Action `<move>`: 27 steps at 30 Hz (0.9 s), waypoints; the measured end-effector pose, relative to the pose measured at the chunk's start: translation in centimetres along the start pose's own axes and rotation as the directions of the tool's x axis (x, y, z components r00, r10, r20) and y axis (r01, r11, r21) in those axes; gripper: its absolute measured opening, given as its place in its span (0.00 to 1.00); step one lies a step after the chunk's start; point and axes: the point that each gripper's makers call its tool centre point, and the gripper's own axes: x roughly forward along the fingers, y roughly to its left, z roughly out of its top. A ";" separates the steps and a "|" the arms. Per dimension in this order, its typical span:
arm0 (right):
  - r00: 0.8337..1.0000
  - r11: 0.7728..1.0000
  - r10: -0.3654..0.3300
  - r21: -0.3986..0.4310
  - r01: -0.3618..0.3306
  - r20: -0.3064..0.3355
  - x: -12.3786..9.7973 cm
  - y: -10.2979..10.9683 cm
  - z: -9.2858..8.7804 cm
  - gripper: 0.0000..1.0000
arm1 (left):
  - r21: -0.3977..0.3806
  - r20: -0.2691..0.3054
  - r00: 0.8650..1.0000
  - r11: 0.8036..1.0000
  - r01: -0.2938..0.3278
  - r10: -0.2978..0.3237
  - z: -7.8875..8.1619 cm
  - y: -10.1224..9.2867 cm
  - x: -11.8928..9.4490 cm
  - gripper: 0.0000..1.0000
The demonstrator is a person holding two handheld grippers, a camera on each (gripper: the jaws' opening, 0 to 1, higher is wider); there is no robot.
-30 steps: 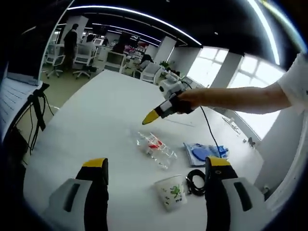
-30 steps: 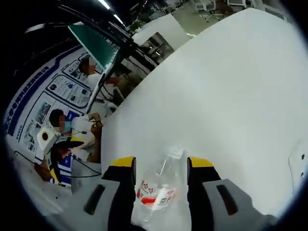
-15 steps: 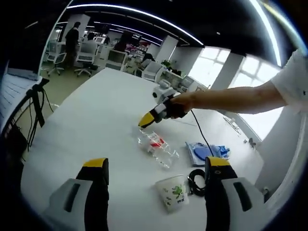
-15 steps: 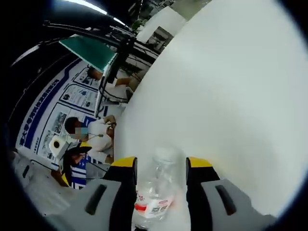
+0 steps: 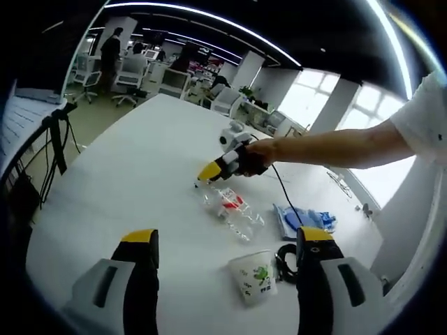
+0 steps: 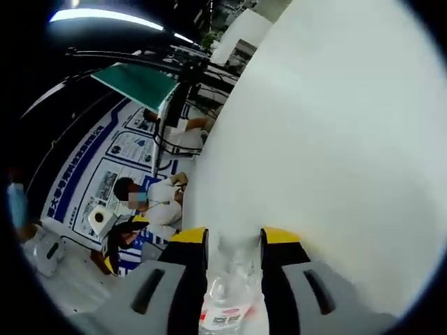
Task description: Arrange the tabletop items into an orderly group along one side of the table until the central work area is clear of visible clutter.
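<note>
In the left gripper view the person's bare forearm reaches in from 3 o'clock across the white table, hand wrapped round the right gripper, whose yellow tips point toward 9 o'clock and sit at the neck end of the clear plastic bottle w/ red label, lying on its side near table centre. In the right gripper view the right gripper has its yellow-tipped jaws narrowed onto the bottle, pads touching both sides just below the cap end; bottle runs down btwn the jaws to 6 o'clock. Left gripper is held above the table w/ jaws wide apart, holding nothing. Below the bottle at approx 5 o'clock: a white paper cup w/ green print tipped on its side, a coiled black cable just beside it at 3 o'clock, and a blue-and-white packet near the table edge. Seated people & wall posters at 9 o'clock in the right gripper view.
</note>
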 end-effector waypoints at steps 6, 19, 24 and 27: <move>1.000 1.000 0.010 0.011 -0.010 0.024 -0.1 0.1 -0.1 0.21 | 0.002 -0.008 1.000 1.000 0.001 -0.001 -0.3 0.1 0.4 0.82; 0.996 0.999 -0.029 0.029 0.027 0.082 -1.3 -0.3 0.3 0.20 | 0.009 -0.010 1.000 1.000 0.015 -0.015 -0.4 0.4 0.9 0.81; 0.993 0.999 -0.047 0.001 0.047 0.110 -1.9 0.1 0.7 0.19 | 0.011 -0.006 1.000 1.000 0.029 -0.029 0.0 0.4 1.6 0.81; 0.991 0.998 -0.059 -0.017 0.061 0.121 -2.0 0.5 0.8 0.19 | 0.026 -0.012 0.999 0.999 0.041 -0.040 0.2 0.3 2.1 0.80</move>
